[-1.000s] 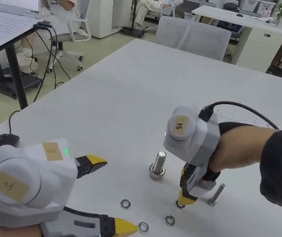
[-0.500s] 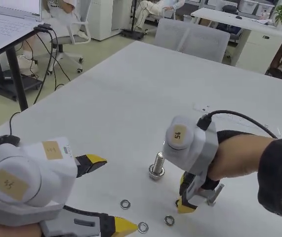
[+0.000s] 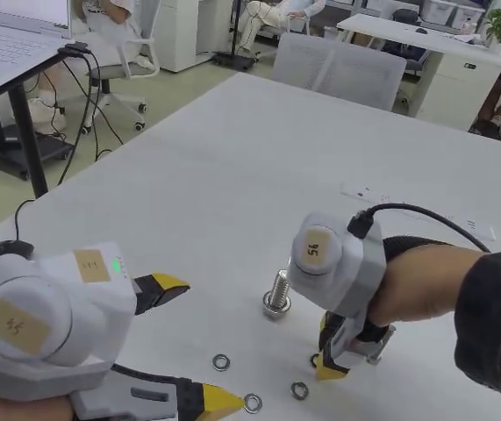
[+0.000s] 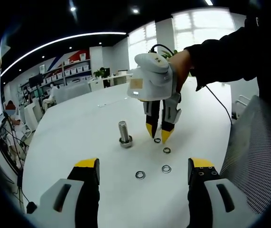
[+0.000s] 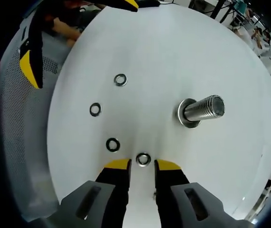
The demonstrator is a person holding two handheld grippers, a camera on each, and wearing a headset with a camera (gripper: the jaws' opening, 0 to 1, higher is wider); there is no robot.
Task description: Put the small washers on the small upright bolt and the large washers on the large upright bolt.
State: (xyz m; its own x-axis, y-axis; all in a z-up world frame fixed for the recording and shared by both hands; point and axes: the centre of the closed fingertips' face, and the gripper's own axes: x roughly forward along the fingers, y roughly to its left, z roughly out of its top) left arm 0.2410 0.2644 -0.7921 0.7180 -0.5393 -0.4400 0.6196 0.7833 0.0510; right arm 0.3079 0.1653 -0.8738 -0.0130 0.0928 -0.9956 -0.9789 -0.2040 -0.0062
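If untouched, washer [image 5: 143,158] at right gripper [image 5: 142,165].

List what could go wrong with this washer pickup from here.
1. The washer lies flat on the table just ahead of the right gripper, whose tips are narrowly parted. Closing on so thin a ring may flick it away rather than grip it.
2. A second washer lies close beside it and could get nudged.
3. The large bolt stands upright nearby, and a careless swing might topple it.
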